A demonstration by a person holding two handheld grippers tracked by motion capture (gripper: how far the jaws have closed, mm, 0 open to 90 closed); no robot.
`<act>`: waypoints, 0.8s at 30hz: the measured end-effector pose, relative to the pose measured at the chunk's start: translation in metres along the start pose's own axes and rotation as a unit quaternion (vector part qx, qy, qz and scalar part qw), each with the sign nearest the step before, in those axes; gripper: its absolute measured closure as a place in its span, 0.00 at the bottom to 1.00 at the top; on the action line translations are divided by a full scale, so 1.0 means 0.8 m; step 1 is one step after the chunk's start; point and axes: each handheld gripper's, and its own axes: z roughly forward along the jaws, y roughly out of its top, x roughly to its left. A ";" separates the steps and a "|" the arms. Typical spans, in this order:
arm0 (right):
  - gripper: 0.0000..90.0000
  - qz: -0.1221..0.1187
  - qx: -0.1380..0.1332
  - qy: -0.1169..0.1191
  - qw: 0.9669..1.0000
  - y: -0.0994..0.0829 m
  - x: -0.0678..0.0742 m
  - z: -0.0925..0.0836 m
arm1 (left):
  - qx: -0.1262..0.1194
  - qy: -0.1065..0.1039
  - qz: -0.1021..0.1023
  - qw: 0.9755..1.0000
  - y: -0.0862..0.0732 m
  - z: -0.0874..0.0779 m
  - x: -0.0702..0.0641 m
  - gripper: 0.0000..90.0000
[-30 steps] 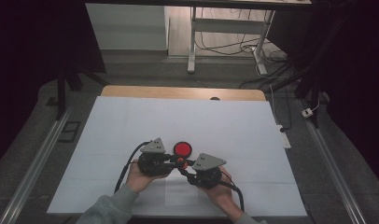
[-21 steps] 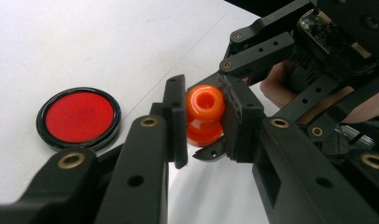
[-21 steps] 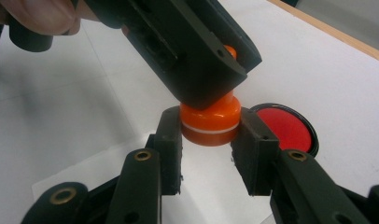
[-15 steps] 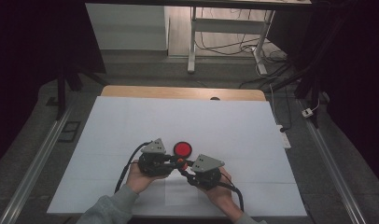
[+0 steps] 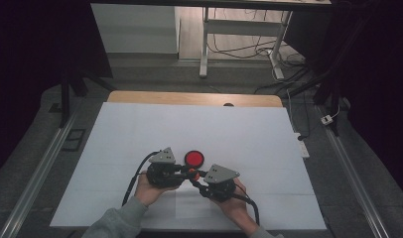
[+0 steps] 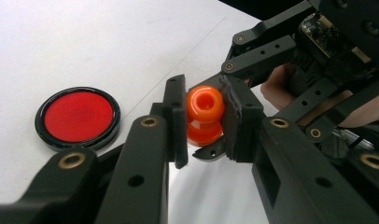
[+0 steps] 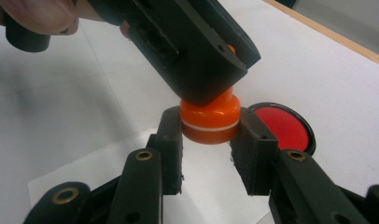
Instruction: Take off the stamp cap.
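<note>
Nothing shifted; left gripper (image 6: 204,121) and right gripper (image 7: 208,140) both clamped the orange stamp (image 6: 205,114) near the red ink pad (image 6: 78,116). Best twisted squarely, without slipping.

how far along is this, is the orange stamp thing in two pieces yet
Done: both grippers are shut on the orange stamp, the left gripper on its knob end, the right gripper on its wider base. The red ink pad lies open on the white table beside them. In hand: holding the stamp between them above the table. Left: it looks in one piece, so any separating or stamping remains.
</note>
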 end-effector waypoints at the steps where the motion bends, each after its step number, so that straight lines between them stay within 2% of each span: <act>1: 0.72 -0.002 -0.002 0.004 1.000 0.000 -0.001 0.000 | -0.001 -0.002 -0.001 1.000 0.000 0.000 0.000 0.81; 5: 0.72 -0.008 -0.005 0.012 1.000 0.000 -0.003 -0.003 | -0.003 -0.008 -0.004 1.000 0.000 -0.001 0.001 0.81; 16: 0.72 0.002 -0.010 0.005 1.000 -0.001 -0.001 -0.002 | -0.006 -0.003 -0.001 1.000 0.000 -0.002 0.000 0.81; 24: 0.72 0.000 -0.013 0.005 1.000 -0.001 -0.002 -0.004 | -0.013 -0.001 0.001 1.000 0.000 -0.002 -0.002 0.81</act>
